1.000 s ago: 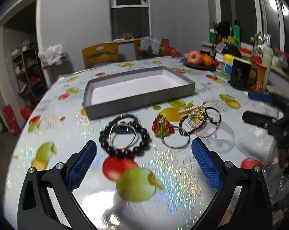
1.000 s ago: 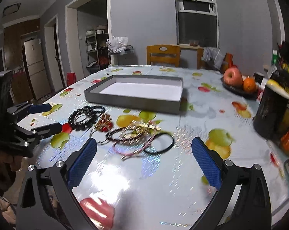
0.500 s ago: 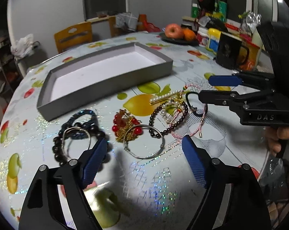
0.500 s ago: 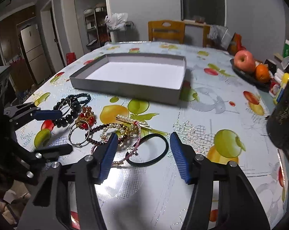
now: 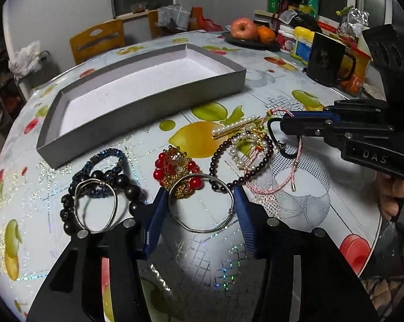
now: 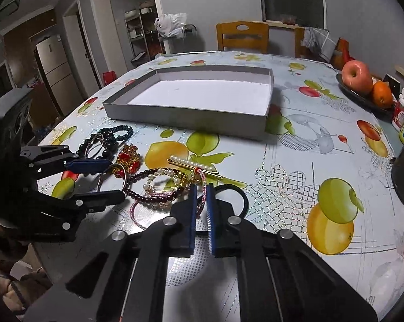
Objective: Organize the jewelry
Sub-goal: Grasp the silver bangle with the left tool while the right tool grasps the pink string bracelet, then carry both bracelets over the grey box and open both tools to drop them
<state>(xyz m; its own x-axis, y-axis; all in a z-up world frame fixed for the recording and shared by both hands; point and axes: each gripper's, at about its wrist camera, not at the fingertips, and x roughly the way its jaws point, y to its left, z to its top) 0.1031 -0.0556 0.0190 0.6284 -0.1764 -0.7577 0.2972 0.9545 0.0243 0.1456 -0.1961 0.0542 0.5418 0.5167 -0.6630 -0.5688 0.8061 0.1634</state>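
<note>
The counter (image 5: 295, 201) carried an empty grey tray (image 5: 137, 112); jewelry lay heaped before it. The left gripper (image 5: 199, 214) had its jaws closing around a silver bangle (image 5: 202, 228). The right gripper (image 6: 200, 201) had its jaws pinched shut on a pink cord bracelet (image 6: 200, 201)

Black hair tie (image 6: 239, 196) partly hidden behind the right gripper (image 6: 200, 187).

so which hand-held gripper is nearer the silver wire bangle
Left. The left hand-held gripper straddles the silver wire bangle, jaws closing around it. The right hand-held gripper sits off beside the black hair tie.
</note>
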